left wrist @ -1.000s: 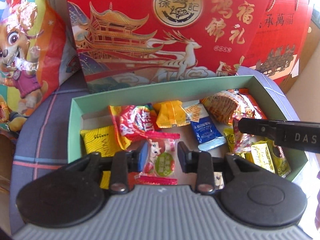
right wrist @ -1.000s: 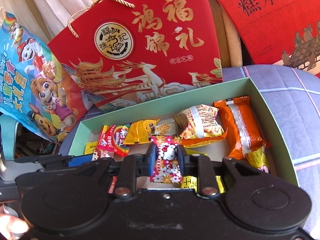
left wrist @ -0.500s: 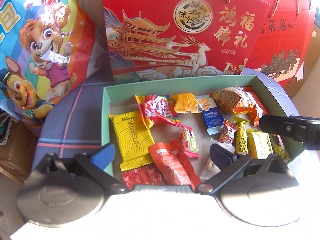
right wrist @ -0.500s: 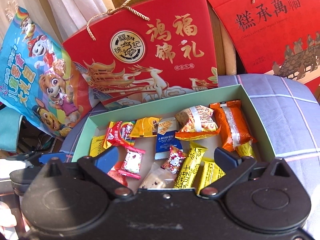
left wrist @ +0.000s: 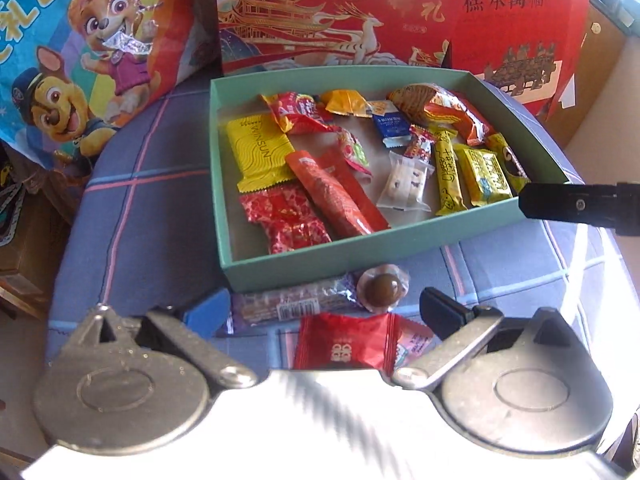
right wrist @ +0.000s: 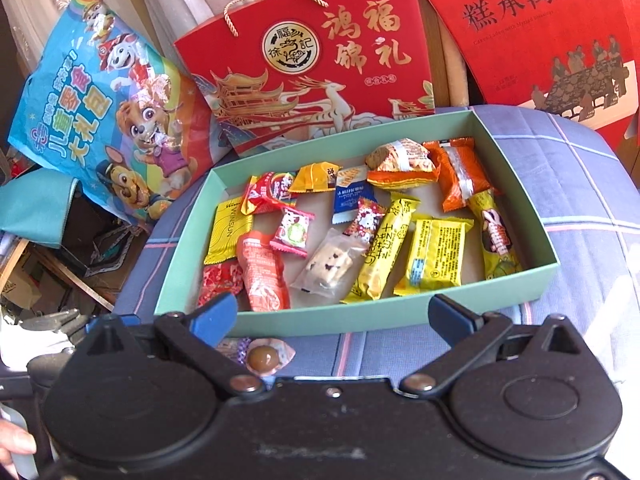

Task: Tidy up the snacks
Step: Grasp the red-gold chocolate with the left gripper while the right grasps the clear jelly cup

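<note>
A green box (left wrist: 320, 248) (right wrist: 360, 322) on a blue checked cloth holds several wrapped snacks, among them a yellow pack (left wrist: 260, 152), a pink candy (right wrist: 292, 232) and a Hello Kitty candy (right wrist: 364, 216). My left gripper (left wrist: 324, 312) is open and empty, held in front of the box above a red packet (left wrist: 344, 344), a brown round candy (left wrist: 384, 290) and a purple wafer pack (left wrist: 288, 304) on the cloth. My right gripper (right wrist: 334, 314) is open and empty at the box's near wall. One of its fingers (left wrist: 580, 204) shows in the left wrist view.
A red gift bag (right wrist: 312, 60) and a second red bag (right wrist: 540, 32) stand behind the box. A cartoon dog snack bag (right wrist: 108, 120) leans at the left. Clutter lies off the cloth's left edge (right wrist: 60, 248).
Both grippers opened, dropped their candies into the box and pulled back toward the near side. The loose snacks in front of the box have come into view.
</note>
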{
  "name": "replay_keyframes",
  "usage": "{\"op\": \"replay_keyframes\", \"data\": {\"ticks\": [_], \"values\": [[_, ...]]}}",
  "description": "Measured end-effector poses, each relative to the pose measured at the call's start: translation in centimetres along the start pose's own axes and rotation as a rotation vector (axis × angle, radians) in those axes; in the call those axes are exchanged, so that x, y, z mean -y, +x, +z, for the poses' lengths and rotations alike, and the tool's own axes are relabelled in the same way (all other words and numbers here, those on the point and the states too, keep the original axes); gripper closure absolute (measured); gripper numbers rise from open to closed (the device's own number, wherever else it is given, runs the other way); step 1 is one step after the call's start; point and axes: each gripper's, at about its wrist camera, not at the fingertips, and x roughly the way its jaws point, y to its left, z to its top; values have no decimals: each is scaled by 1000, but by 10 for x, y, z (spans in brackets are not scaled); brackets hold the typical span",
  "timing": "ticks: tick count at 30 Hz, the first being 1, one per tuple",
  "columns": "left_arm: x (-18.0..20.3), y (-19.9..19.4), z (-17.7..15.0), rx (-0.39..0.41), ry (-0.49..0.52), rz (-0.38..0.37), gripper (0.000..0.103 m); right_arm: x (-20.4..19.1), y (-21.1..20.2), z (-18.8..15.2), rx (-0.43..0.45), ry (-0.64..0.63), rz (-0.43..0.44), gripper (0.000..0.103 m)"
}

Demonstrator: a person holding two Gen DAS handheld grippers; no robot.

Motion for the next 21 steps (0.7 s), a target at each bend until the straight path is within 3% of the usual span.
{"op": "replay_keyframes", "data": {"ticks": [4,7,15,18,21], "values": [[9,2,-31,-51,69,-43,0,7,-7,-26,-31,38,-1,0],[26,6,-56,-88,191,-73,0,12,-8,-44,-57,72,3,0],[66,9,-85,-101,395,-136,2,20,-4,-80,-121,156,19,0],[76,12,-92,-104,441,-166,13,21,-4,-87,-135,175,27,0],[78,7,-96,-100,459,-191,34,23,-4,-90,-144,182,24,0]]}}
